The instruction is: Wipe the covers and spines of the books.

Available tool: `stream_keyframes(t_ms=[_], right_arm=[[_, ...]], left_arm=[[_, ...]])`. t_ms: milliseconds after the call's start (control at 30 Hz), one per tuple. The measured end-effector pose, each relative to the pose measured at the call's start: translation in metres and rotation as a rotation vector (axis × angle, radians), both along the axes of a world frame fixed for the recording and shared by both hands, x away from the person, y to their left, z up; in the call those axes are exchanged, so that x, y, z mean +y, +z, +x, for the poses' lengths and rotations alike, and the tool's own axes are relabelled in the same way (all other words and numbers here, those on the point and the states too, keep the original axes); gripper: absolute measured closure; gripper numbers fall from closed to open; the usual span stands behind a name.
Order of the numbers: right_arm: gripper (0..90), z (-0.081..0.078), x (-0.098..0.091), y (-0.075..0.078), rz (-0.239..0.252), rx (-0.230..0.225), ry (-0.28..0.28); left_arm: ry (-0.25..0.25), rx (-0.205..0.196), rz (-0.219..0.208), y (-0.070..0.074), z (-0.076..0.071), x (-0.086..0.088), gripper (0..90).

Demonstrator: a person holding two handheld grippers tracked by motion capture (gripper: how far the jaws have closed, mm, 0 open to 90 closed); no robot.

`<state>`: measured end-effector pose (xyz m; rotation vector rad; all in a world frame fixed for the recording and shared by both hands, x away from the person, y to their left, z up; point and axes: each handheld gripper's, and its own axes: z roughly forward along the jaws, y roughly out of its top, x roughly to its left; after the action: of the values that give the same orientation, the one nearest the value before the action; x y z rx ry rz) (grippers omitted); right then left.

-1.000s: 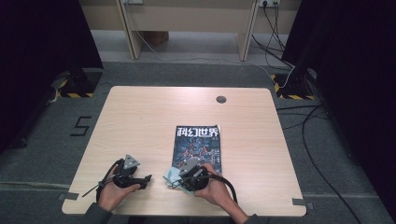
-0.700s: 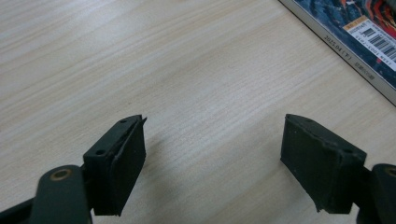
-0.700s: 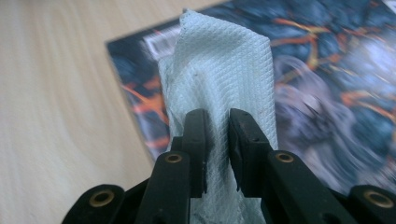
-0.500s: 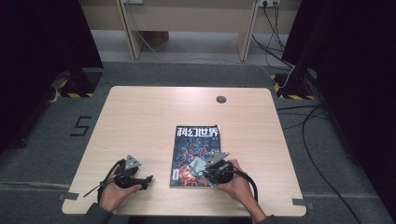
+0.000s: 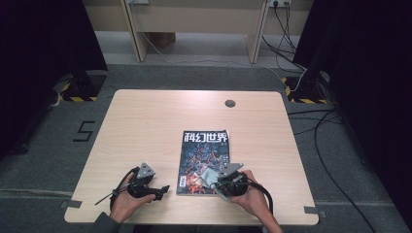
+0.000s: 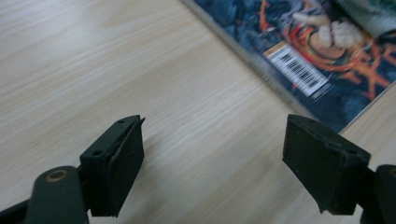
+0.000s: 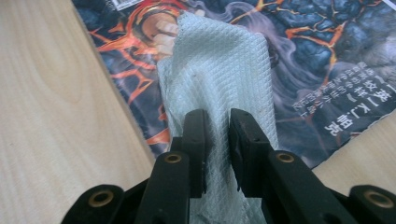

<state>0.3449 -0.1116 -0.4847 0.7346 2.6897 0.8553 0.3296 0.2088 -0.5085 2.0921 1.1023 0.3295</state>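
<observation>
**Cover wipe under way; extent of cleaning not verifiable**

The right gripper (image 7: 216,140) has its jaws pinched tight on a pale waffle-textured cloth (image 7: 219,74), which lies spread on the magazine (image 5: 204,160) at the near right part of its cover. The left gripper (image 6: 224,163) rests over bare table (image 5: 145,126) beside the magazine's left edge, jaws wide, holding nothing. Judged stage: wiping in progress, upper cover likely untreated. No dirt or wiped track is discernible. The right hand (image 5: 252,196) hides the magazine's near right corner.

wooden table (image 5: 160,121) — grey carpet (image 5: 53,160)
</observation>
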Motion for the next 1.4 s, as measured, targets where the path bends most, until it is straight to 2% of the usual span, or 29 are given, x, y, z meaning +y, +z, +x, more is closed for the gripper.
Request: stream_keyframes(t_ms=[67,167,267,400,533,667,767,933,1167,1400], right_arm=[[77.3,0.000,-0.001,0.000,0.008,0.006,0.001],[77.3,0.002,-0.003,-0.001,0.024,0.023,-0.005],[77.3,0.003,-0.004,0.000,0.019,0.017,-0.006],[77.3,0.006,-0.005,0.000,0.009,0.014,-0.021],[77.4,0.012,-0.010,0.000,-0.017,-0.013,-0.049],[77.4,0.021,-0.011,0.000,-0.036,-0.036,-0.079],[77.3,0.025,-0.010,0.000,-0.044,-0.039,-0.092],[76.9,0.020,-0.008,0.001,-0.049,-0.043,-0.074],[76.8,-0.003,-0.007,0.001,-0.050,-0.035,-0.015],[77.0,0.005,-0.008,0.000,-0.045,-0.030,-0.035]], left_arm=[[-0.002,0.002,-0.042,0.002,0.001,-0.006,20.0],[-0.007,-0.008,-0.044,0.001,0.001,-0.017,19.9],[-0.031,-0.001,-0.051,0.000,0.001,-0.026,19.5],[-0.063,0.003,-0.009,-0.004,-0.001,-0.034,19.2],[-0.053,0.006,-0.021,-0.005,-0.002,-0.033,19.1],[-0.053,0.005,-0.016,-0.005,-0.001,-0.033,18.0],[-0.048,0.003,-0.015,-0.005,-0.002,-0.034,18.1],[-0.044,0.001,-0.015,-0.006,-0.002,-0.034,17.8],[-0.044,0.005,-0.017,-0.006,-0.002,-0.034,17.8],[-0.045,0.003,-0.015,-0.006,-0.002,-0.034,17.6]])
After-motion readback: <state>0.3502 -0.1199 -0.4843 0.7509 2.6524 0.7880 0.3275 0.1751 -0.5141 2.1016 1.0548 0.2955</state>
